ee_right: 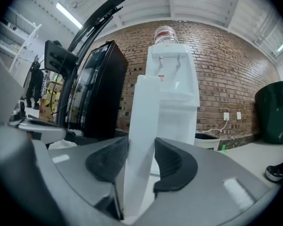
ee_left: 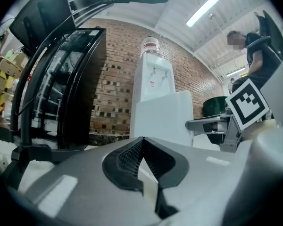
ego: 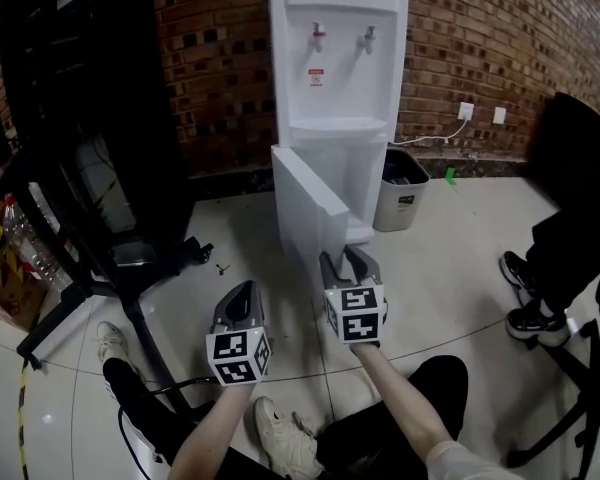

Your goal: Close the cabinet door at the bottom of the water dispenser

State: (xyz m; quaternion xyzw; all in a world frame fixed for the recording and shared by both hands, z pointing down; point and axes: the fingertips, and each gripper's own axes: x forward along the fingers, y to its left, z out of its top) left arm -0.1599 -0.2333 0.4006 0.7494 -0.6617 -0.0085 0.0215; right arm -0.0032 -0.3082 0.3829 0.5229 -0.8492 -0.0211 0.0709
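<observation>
The white water dispenser (ego: 335, 68) stands against the brick wall. Its bottom cabinet door (ego: 305, 213) is swung out toward me, edge-on. My right gripper (ego: 345, 258) sits on the door's free edge. In the right gripper view the door's edge (ee_right: 146, 126) runs between the two dark pads (ee_right: 106, 161), which touch it on both sides; the right gripper (ee_right: 140, 147) is shut on it. My left gripper (ego: 242, 293) hangs lower and to the left of the door, with its jaws (ee_left: 140, 140) shut on nothing. From the left gripper view the door (ee_left: 165, 117) shows ahead.
A black glass-fronted cabinet (ego: 90, 118) stands left of the dispenser. A black stand's legs (ego: 100, 288) sprawl over the tiled floor. A grey waste bin (ego: 400, 193) sits right of the dispenser. A seated person's shoes (ego: 525, 288) are at the right. Bottles (ego: 25, 243) lie far left.
</observation>
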